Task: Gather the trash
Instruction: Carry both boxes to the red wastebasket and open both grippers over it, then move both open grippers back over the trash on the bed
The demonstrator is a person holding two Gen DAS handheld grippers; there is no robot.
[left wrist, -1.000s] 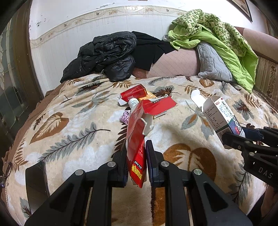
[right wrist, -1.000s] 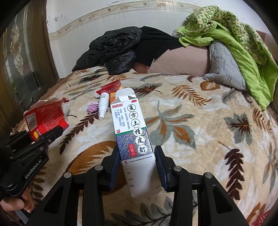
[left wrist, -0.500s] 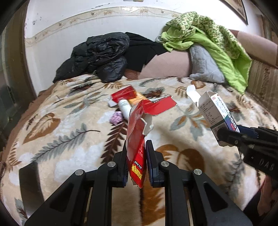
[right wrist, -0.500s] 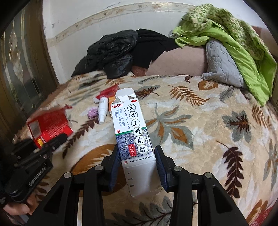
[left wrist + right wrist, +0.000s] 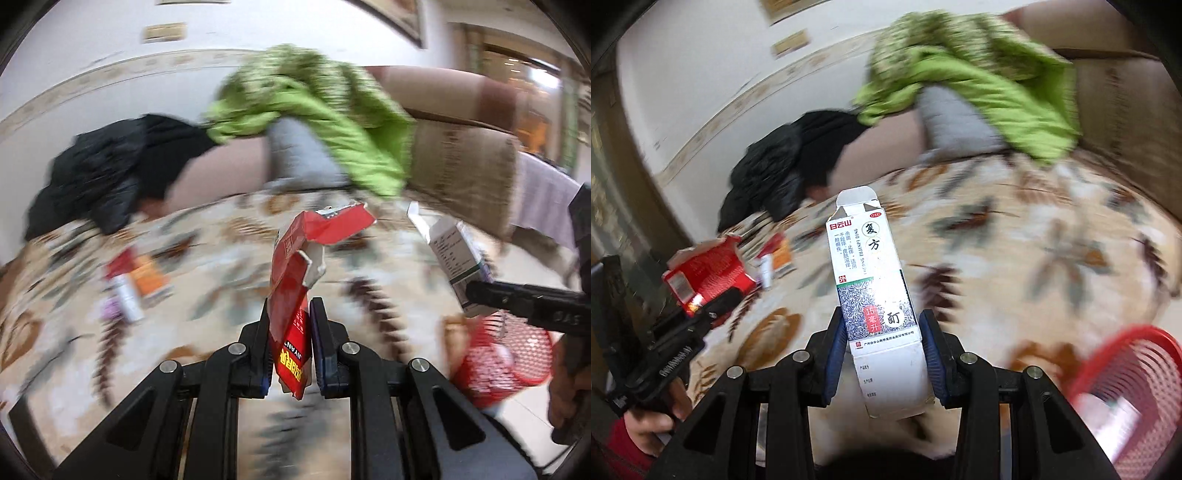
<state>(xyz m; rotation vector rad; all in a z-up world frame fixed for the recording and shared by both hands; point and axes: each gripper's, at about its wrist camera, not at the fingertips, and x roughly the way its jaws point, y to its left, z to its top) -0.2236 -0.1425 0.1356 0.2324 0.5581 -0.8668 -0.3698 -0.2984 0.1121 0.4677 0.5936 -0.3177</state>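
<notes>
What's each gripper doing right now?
Left gripper: shut on the torn red box.
Right gripper: shut on the white box.

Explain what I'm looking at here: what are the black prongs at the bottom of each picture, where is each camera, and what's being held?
No robot: a person holds a handheld two-finger gripper in each hand, each with a fisheye camera looking along its fingers. The left camera shows the left gripper shut on a torn red box. The right camera shows the right gripper shut on a white medicine carton. Each view also catches the other gripper off to the side. Below is a bed with a leaf-patterned blanket, where a small tube and other packaging lie. A red mesh basket sits low on the right. The pictures are motion-blurred.
</notes>
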